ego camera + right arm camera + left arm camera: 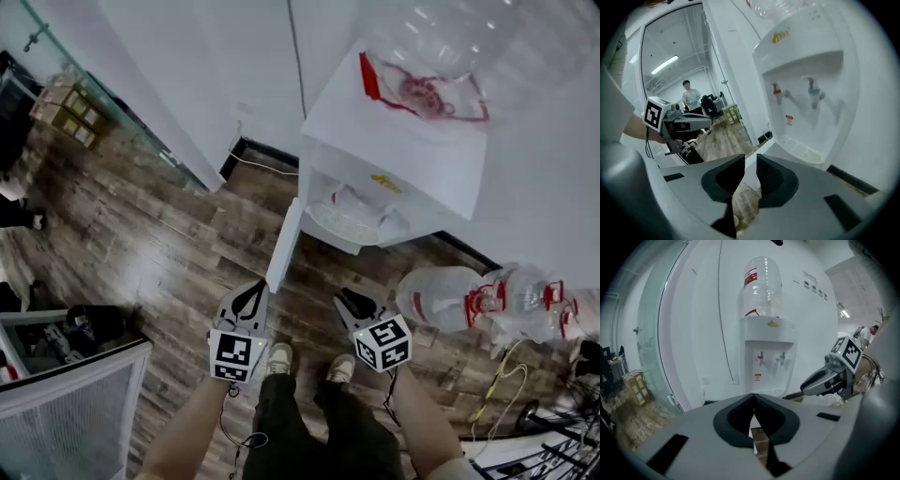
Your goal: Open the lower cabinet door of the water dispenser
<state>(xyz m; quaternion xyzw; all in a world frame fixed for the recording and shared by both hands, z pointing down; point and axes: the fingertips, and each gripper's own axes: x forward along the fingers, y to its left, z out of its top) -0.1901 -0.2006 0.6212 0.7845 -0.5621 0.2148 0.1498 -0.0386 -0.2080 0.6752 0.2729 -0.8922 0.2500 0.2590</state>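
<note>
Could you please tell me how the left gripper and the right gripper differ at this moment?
The left gripper has its fingers meeting at the tips; the right gripper has its fingers a narrow gap apart. In the head view the left gripper lies close beside the open cabinet door, the right gripper farther from it. Both are empty and face the water dispenser.

smooth white plastic on the water dispenser [403, 141], clear glossy plastic bottle [450, 37] up top, matt wood-grain floor [159, 234] below.
</note>
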